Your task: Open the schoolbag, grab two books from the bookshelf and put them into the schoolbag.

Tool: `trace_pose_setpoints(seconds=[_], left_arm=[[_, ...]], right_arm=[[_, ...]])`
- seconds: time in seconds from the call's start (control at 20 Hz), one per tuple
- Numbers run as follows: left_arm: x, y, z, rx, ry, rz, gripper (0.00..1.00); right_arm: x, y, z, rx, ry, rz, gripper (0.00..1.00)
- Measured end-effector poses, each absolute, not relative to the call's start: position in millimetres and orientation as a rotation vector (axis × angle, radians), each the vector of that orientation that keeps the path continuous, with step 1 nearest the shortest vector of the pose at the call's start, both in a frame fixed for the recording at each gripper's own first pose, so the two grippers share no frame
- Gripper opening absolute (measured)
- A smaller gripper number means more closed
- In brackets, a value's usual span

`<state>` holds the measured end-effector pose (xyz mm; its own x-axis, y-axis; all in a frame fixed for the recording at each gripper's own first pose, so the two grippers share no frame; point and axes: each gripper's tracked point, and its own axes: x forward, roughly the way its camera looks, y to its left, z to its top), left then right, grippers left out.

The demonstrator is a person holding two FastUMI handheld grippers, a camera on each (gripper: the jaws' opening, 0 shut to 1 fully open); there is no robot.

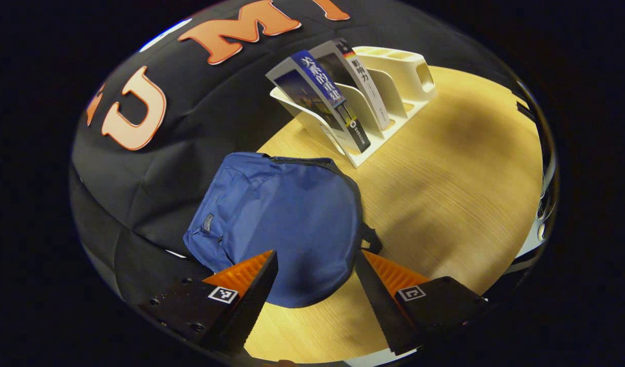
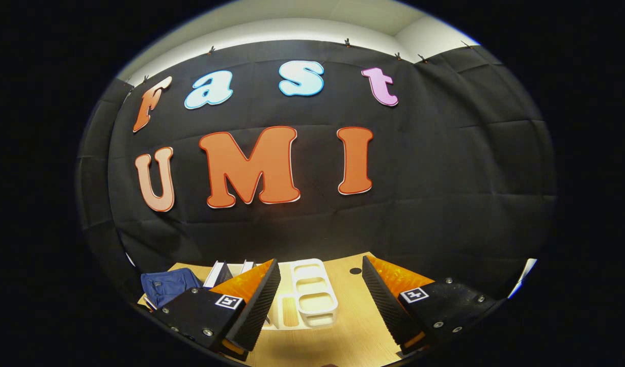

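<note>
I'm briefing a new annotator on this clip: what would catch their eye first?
The blue schoolbag lies zipped shut on the wooden table, just ahead of the open left gripper. Behind it, a white bookshelf holds two books leaning in its slots.

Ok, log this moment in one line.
schoolbag: zipped | books: both in rack | left tool: open | right tool: open

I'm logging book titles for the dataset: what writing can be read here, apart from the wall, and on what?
"关系的重建", as best I can tell: spine of the blue book.
Spine of the white book: characters, too blurred to read.
The patch on the bag: too small to read.
The left gripper and right gripper: square markers, no words.
</note>
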<state>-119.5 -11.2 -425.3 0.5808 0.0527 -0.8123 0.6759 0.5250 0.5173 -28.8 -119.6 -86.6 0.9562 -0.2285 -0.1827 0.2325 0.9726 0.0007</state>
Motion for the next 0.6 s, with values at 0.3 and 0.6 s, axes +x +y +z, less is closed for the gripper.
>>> trace_pose_setpoints(seconds=[0.3,0.6], left_arm=[[-116,-14,-456,1.092,0.924,-0.447,0.98],[-111,-2,-468,1.142,0.964,-0.43,0.96]], right_arm=[[-31,-138,-105,0.009,0.243,-0.249,0.96],[-26,-131,-120,-0.03,0.285,-0.222,0.96]])
